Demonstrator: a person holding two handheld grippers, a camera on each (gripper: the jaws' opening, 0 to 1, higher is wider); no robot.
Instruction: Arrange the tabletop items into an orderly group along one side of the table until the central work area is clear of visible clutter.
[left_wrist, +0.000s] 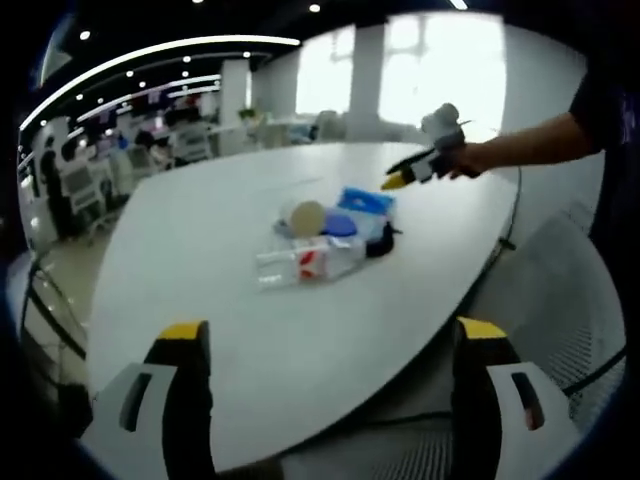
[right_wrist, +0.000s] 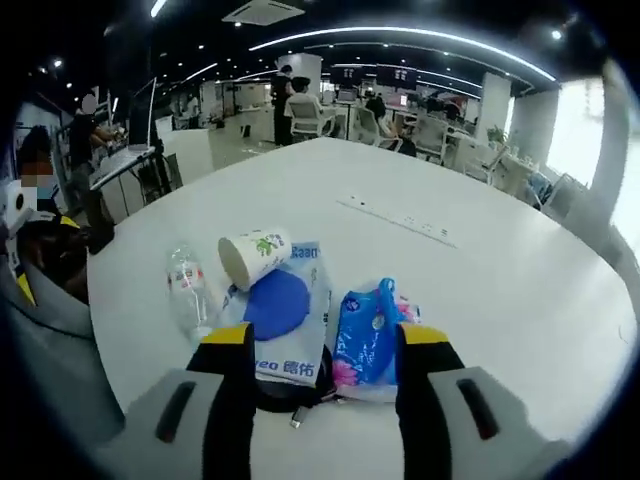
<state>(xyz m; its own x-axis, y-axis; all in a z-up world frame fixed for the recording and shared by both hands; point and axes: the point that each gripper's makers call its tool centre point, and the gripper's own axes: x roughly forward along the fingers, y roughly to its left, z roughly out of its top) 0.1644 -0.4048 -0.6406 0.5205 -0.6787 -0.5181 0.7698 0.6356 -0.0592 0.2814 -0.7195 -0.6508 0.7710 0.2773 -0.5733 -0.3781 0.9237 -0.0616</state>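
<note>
The clutter sits bunched near the middle of the white surface (right_wrist: 480, 290): a paper cup (right_wrist: 254, 255) lying on its side, a clear bottle (right_wrist: 188, 288) just beside the cup on its left, a white wipes pack with a blue round lid (right_wrist: 283, 318) under the cup, and a blue packet (right_wrist: 368, 335) to the right of that pack. The right gripper (right_wrist: 325, 345) hovers over the near edge of the pile with its jaws apart and empty, straddling the gap between the pack and the packet, while the left gripper (left_wrist: 330, 345) hangs back at the surface's edge, jaws wide apart and empty, well away from the cup. I judge the first pick is being lined up; the next move calls for closing on one item and carrying it to a side.
</note>
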